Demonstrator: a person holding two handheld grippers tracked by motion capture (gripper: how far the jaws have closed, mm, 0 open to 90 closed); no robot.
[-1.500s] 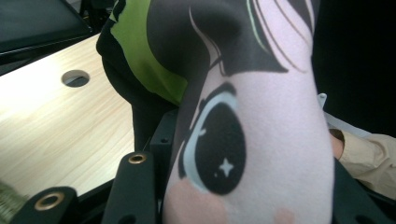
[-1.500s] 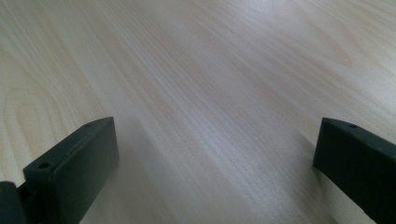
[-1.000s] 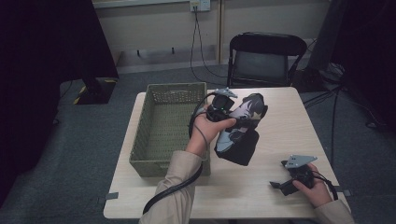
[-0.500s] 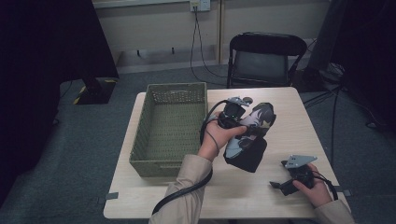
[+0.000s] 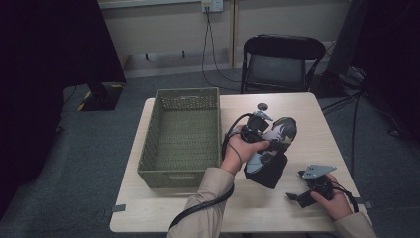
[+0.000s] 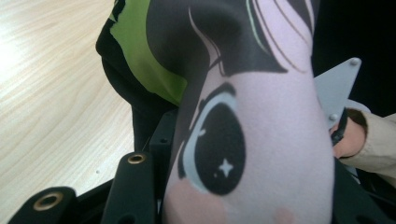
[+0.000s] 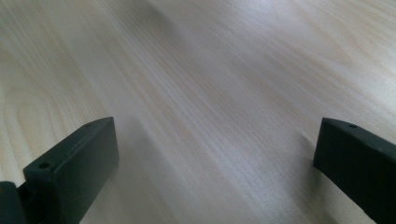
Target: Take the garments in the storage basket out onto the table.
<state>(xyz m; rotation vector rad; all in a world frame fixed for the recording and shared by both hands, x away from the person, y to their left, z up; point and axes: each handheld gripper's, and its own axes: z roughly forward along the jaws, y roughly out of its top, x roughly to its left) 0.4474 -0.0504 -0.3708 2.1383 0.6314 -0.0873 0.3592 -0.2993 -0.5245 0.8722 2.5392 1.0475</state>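
Note:
A soft cushion [image 5: 278, 133] printed with a cartoon face in pink, black and green hangs over the middle of the wooden table [image 5: 317, 124]. Its dark lower end [image 5: 267, 172] reaches down to the tabletop or just above it. My left gripper [image 5: 265, 141] is shut on the cushion from the left side. In the left gripper view the cushion [image 6: 261, 140] bulges between the black jaws of that gripper [image 6: 243, 191]. My right gripper [image 5: 298, 197] rests low at the table's front right, open with only bare wood between its jaws. The right gripper view shows the same gripper [image 7: 215, 149] wide open.
A green woven basket [image 5: 173, 176] stands on the left half of the table, nothing visible inside it. A black folding chair [image 5: 280, 64] is behind the table's far edge. Cables run along the floor at the right.
My left hand has carried the cushion to the right and downward, away from the basket toward the middle of the table. The right hand has stayed where it was.

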